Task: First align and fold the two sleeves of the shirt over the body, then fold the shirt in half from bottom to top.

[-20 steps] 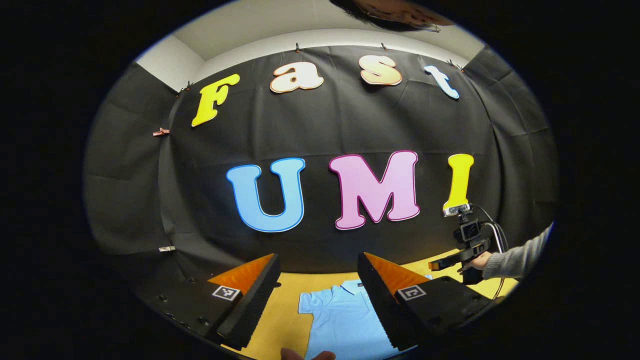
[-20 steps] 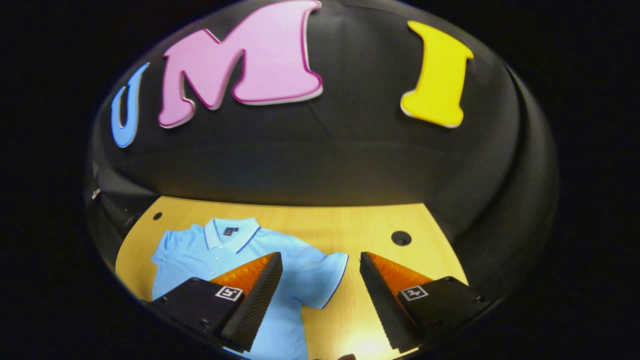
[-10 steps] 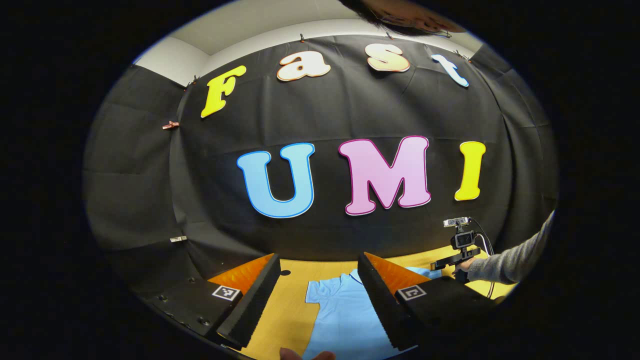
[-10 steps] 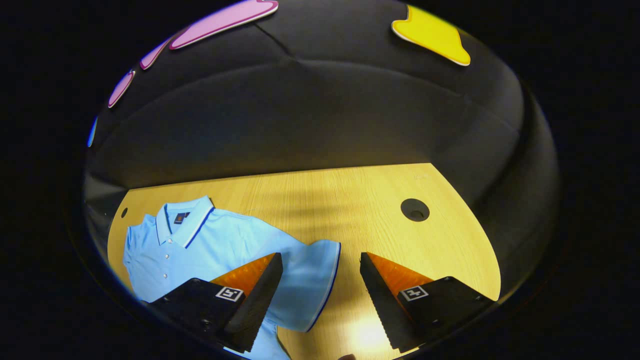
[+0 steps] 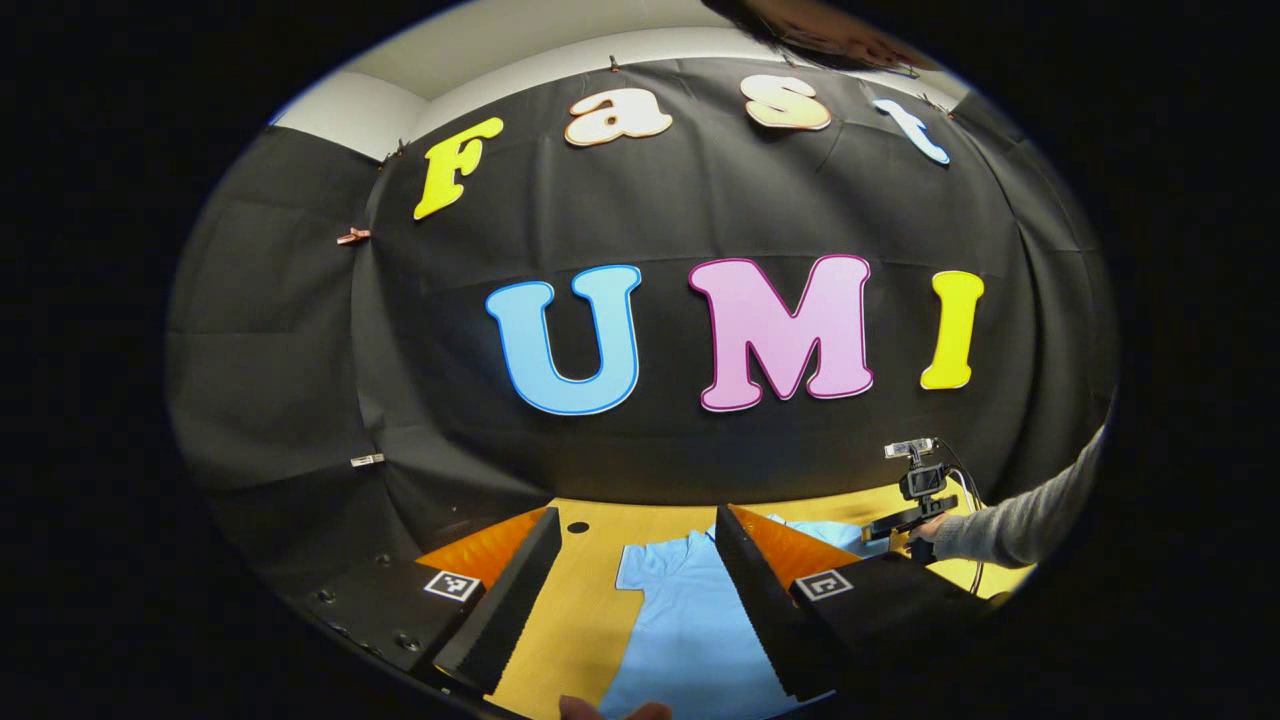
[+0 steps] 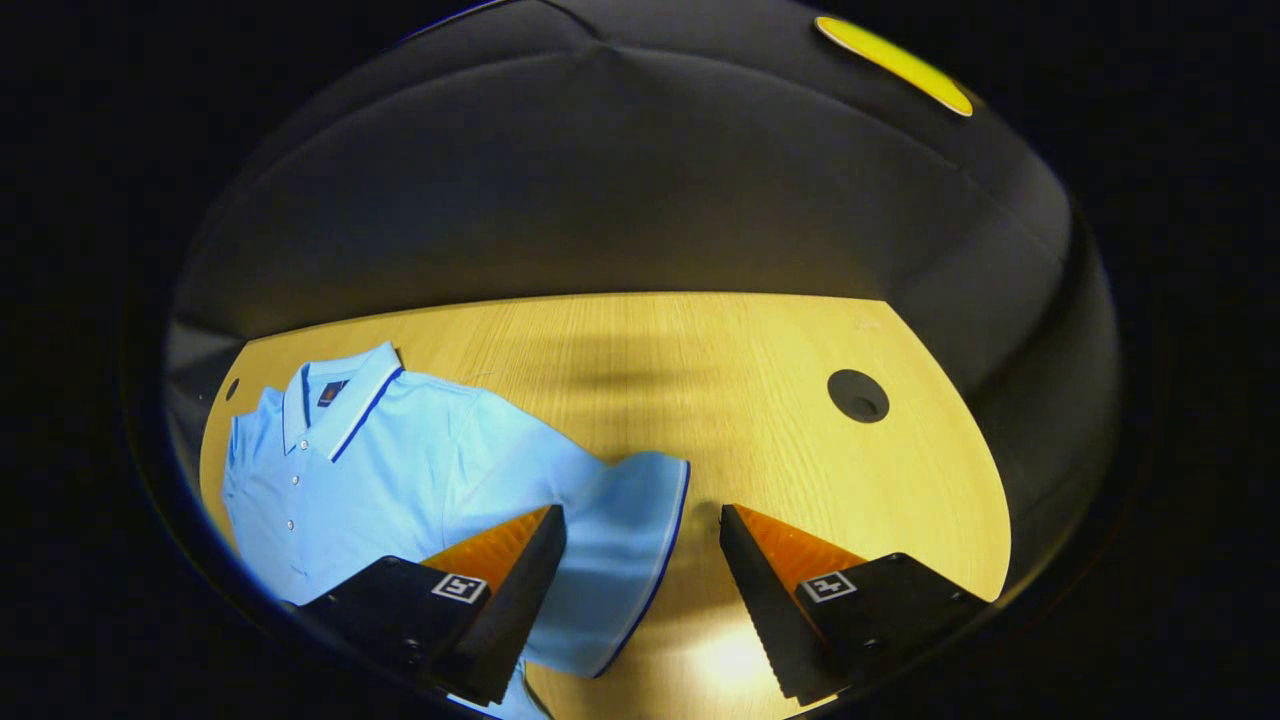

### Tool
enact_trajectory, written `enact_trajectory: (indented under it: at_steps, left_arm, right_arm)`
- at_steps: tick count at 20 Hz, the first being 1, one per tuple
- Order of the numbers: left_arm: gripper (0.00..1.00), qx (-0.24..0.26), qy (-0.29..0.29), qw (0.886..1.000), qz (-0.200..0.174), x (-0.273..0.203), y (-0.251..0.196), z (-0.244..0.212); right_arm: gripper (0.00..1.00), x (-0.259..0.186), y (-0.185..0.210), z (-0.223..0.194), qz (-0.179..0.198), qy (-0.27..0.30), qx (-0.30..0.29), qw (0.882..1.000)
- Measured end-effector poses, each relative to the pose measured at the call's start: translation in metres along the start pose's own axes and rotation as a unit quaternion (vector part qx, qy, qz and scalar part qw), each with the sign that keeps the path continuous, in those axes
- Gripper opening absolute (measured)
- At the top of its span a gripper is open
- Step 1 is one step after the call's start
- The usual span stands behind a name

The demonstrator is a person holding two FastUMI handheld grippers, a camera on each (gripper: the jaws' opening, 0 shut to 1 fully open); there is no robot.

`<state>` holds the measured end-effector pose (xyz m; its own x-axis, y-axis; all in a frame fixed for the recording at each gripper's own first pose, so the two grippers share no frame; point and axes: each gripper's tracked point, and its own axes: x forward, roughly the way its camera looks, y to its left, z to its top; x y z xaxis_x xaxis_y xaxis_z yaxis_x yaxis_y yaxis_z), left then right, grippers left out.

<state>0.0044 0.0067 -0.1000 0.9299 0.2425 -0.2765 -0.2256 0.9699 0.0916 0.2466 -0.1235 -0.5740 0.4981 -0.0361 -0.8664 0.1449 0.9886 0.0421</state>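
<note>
Wooden tabletop (image 6: 700, 380), pale yellow with visible grain, ringed by black cloth wall (image 6: 640, 190). 1 round dark hole (image 6: 857, 395) near the right edge in the right gripper view, 1 smaller hole (image 6: 232, 388) at far left. White wall strip (image 5: 520, 50) above the cloth in the left gripper view; small clips (image 5: 352, 236) on the cloth's left side.

light blue polo shirt, flat and unfolded

a light blue short-sleeved polo shirt (image 6: 420, 470) with a white collar edged in dark blue lies face up on the yellow wooden desk (image 6: 740, 370). its button placket shows small white buttons, and a small dark tag sits inside the collar. the near sleeve (image 6: 630, 560), hemmed with a white and dark blue stripe, spreads out sideways, not yet folded over the body.
</note>
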Motion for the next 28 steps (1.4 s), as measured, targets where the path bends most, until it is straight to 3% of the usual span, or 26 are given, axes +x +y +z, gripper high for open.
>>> enact_trajectory:
  at_steps: [4, 6, 7, 9, 11, 14, 20, 28]
  left_arm:
    - [0.98, -0.005, 0.006, 1.000, 0.010, -0.001, 0.007, -0.005]
    - [0.99, -0.004, 0.007, 1.000, 0.013, -0.001, 0.010, -0.006]
    - [0.99, -0.004, 0.007, 1.000, 0.014, -0.001, 0.011, -0.005]
    - [0.99, -0.004, 0.006, 1.000, 0.013, -0.002, 0.012, -0.005]
    - [0.99, -0.003, 0.005, 1.000, 0.014, -0.002, 0.014, -0.005]
    - [0.98, -0.002, 0.007, 1.000, 0.015, -0.003, 0.019, -0.007]
    - [0.99, -0.008, 0.007, 1.000, 0.017, -0.002, 0.034, -0.009]
    - [0.98, -0.019, 0.003, 1.000, 0.020, -0.003, 0.060, -0.012]
  right_arm:
    - [0.87, 0.003, 0.003, 0.002, -0.001, -0.005, 0.001, 1.000]
    - [0.73, 0.000, 0.009, 0.004, 0.007, -0.008, -0.004, 1.000]
    - [0.58, 0.004, 0.011, 0.004, 0.009, -0.009, -0.005, 1.000]
    - [0.46, 0.002, 0.016, 0.004, 0.012, -0.007, -0.001, 1.000]
    - [0.20, 0.003, 0.021, 0.004, 0.011, -0.005, 0.007, 1.000]
    - [0.04, 0.001, 0.022, 0.003, 0.009, 0.001, 0.023, 1.000]
    - [0.05, -0.017, 0.033, 0.027, 0.021, -0.033, 0.026, 0.999]
    - [0.05, -0.071, 0.127, 0.058, 0.087, -0.085, -0.017, 0.992]
